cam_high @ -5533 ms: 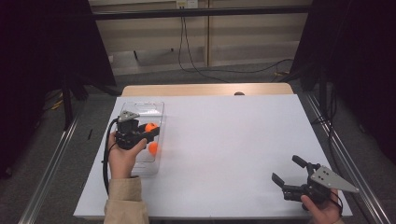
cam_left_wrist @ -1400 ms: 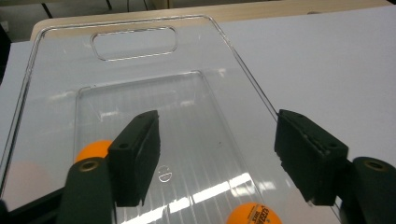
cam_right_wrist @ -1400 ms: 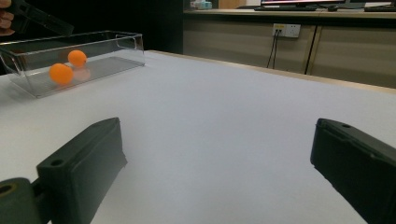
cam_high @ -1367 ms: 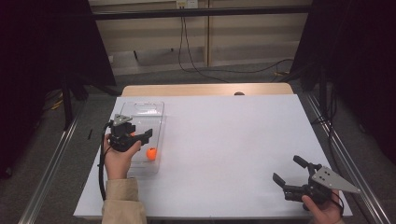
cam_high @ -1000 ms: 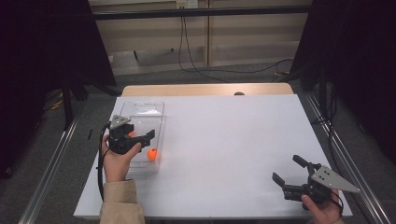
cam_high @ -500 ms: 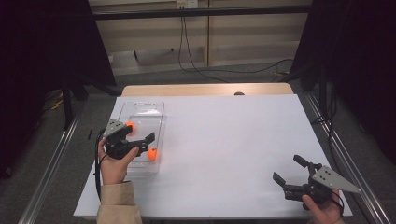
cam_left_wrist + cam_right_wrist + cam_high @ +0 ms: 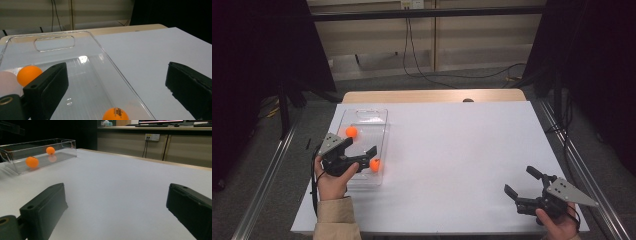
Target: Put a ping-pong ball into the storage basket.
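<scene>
Orange ball [image 7: 374, 164] loose in clear tray [image 7: 382, 131]; left gripper [image 7: 357, 151], jaws just opening, empty above; right gripper [image 7: 523, 183] gaping, idle. Best lifted clear without nudging tray wall.

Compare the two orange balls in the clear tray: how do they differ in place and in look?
The near orange ball lies by the tray's right wall at the end closest to the person, beside the left gripper; the far orange ball lies farther up the clear tray, towards its left wall. In the left gripper view the near orange ball shows dark print, while the far orange ball shows none. Both are round, orange, alike in size, and lie free inside the tray.
</scene>
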The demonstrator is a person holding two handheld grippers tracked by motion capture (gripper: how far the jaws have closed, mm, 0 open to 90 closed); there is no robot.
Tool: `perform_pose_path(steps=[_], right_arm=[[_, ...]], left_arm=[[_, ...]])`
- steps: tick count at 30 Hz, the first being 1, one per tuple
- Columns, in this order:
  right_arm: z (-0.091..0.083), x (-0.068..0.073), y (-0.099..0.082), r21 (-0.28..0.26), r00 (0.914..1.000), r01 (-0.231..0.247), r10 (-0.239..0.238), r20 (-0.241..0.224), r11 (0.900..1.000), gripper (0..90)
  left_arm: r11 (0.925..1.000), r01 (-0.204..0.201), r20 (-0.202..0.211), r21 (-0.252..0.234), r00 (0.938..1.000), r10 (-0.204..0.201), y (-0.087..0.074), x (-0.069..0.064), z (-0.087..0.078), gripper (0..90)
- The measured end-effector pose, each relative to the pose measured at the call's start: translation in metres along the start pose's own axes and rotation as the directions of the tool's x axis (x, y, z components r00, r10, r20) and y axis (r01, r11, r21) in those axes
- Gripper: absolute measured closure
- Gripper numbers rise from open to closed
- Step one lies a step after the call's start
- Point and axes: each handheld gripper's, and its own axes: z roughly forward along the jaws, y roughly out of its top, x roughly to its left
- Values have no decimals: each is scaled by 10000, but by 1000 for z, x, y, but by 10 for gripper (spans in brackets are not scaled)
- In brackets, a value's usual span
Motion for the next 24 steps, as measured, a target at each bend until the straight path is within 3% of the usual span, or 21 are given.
perform_pose_path(steps=[24], right_arm=[[0,0,0,-38,10000,-24,24,30,10000,27]], left_arm=[[9967,-528,156,-615,9984,538,-16,-5,-16,41]])
